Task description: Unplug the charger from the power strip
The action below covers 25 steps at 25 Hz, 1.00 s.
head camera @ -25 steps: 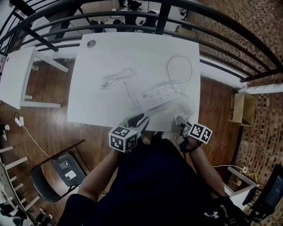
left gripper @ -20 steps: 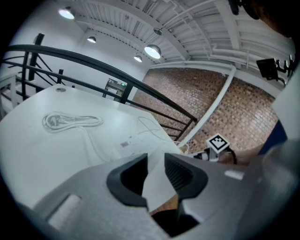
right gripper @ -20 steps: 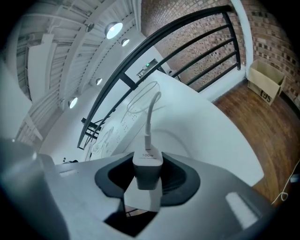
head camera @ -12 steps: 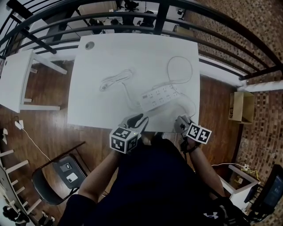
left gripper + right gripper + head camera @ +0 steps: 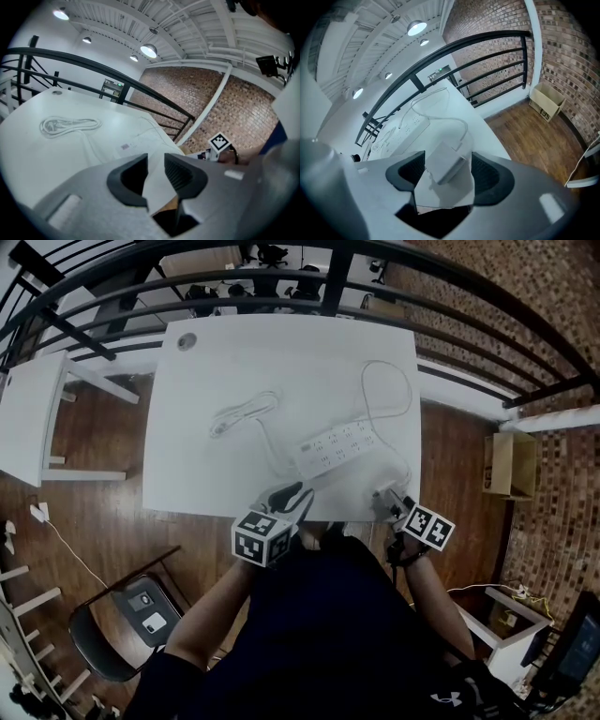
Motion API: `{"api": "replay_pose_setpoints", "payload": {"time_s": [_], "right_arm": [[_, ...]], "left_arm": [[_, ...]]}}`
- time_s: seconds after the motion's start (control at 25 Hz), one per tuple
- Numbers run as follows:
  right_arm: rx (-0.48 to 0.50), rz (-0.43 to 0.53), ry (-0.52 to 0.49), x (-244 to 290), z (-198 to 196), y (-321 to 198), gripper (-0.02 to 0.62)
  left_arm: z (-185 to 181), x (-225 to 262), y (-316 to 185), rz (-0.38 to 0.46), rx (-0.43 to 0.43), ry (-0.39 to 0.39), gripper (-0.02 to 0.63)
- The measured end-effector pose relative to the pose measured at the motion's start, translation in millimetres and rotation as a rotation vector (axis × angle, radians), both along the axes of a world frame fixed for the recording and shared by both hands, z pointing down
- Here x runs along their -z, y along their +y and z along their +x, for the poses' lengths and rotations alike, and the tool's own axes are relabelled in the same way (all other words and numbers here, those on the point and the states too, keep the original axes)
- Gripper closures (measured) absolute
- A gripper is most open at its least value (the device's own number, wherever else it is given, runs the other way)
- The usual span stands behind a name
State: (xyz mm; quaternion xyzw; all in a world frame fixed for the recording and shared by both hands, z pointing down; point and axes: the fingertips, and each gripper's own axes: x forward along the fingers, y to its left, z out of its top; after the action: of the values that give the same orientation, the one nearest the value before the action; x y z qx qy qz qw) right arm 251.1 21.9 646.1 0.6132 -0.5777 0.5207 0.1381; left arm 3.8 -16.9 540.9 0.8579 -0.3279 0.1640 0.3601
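**White charger lies free of the power strip**

The charger [image 5: 443, 159] rests on the worktop [image 5: 216, 352] by its near right edge, well apart from the power strip [image 5: 339, 443], so the unplugging looks done. The right tongs [image 5: 449, 169] have just been opening and stand spread on either side of it, pads clear, likely to leave it there. The left tongs [image 5: 156, 171] hover at the near edge, slightly parted and empty, seemingly unneeded.
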Motion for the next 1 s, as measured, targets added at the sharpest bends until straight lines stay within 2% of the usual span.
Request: {"api": "replay_pose_setpoints", "payload": {"time_s": [0.12,0.28,0.32,0.44,0.48,0.64,0.76,0.88,1.0], "right_arm": [[-0.023,0.025,0.024,14,5,-2,0.279],[-0.019,0.11,0.014,47,5,-19,0.287],[-0.01,0.139,-0.002,58,1,-24,0.314],[0.027,0.234,-0.063,93,-19,-38,0.529],[0.047,0.265,-0.078,106,-26,-42,0.573],[0.178,0.396,-0.099,160,-62,-57,0.584],[0.284,0.488,-0.091,197,-97,-64,0.584],[0.379,0.573,-0.03,226,-122,-67,0.584],[0.46,0.66,0.075,251,-137,-68,0.584]], "left_arm": [[-4,-1,-2,0.018,0.005,-0.005,0.492],[-3,2,-6,0.055,0.0,-0.011,0.492],[-3,5,-6,0.066,-0.003,-0.012,0.492],[-3,17,-8,0.112,-0.013,-0.017,0.492],[-2,22,-8,0.127,-0.014,-0.017,0.494],[2,52,-10,0.204,-0.009,0.008,0.505],[2,84,-12,0.302,0.003,0.037,0.521],[0,116,-15,0.414,0.023,0.049,0.542],[3,137,-14,0.497,0.016,0.045,0.546]]}}
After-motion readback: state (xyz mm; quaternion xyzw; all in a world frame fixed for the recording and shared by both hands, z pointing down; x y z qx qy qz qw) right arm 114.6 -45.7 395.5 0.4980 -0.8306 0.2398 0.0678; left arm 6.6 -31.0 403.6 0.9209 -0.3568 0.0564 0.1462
